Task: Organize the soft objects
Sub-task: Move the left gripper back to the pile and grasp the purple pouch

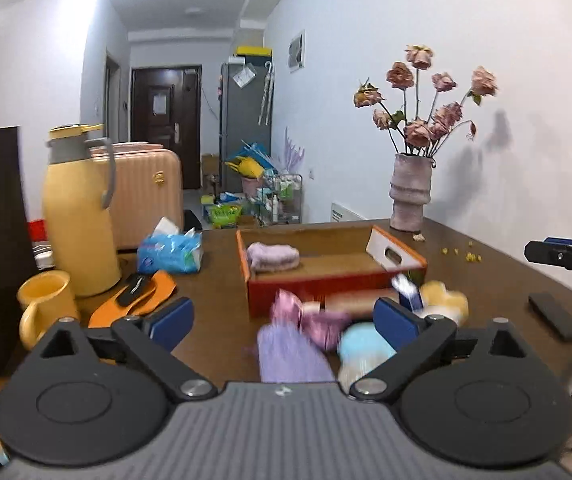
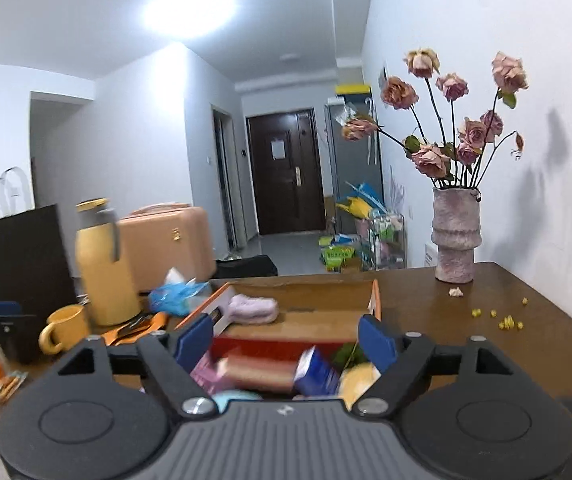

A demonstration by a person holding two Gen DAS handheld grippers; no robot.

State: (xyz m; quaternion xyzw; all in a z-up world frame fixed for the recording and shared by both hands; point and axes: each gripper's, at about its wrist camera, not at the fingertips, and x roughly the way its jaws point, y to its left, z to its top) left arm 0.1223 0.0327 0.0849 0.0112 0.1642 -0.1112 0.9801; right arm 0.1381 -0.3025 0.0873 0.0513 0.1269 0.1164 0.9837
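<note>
A good deal is smeared by blur here. The heap of soft things (image 1: 326, 332) in front of the orange box (image 1: 326, 264) is hard to make out from the left wrist view: a lilac piece (image 1: 290, 356), a pink-purple piece (image 1: 322, 326), a pale blue round shape (image 1: 360, 346) and a cream-yellow lump (image 1: 448, 300) can be told by colour only, and what each one is cannot be told. Their near edges are cut off by the gripper body.

The left gripper (image 1: 286, 320) is seen with its jaws wide apart; nothing is pressed by the blue pads (image 1: 172, 318). The heap is found between and just beyond the jaws, closer to the right-hand pad, which covers part of the pale blue shape.

From the right wrist view the right gripper (image 2: 286, 338) is likewise shown with jaws apart and nothing clamped. The same heap (image 2: 282, 372) is seen low between them, largely hidden under the gripper body, with a blue-and-white carton (image 2: 314, 372) blurred among it.

One lilac fuzzy item (image 1: 272, 256) is already lying inside the box, at its left end, well clear of both pairs of jaws. The box is resting on the brown surface (image 1: 486, 280), with a vase of dried roses (image 1: 410, 192) behind it near the wall.
</note>
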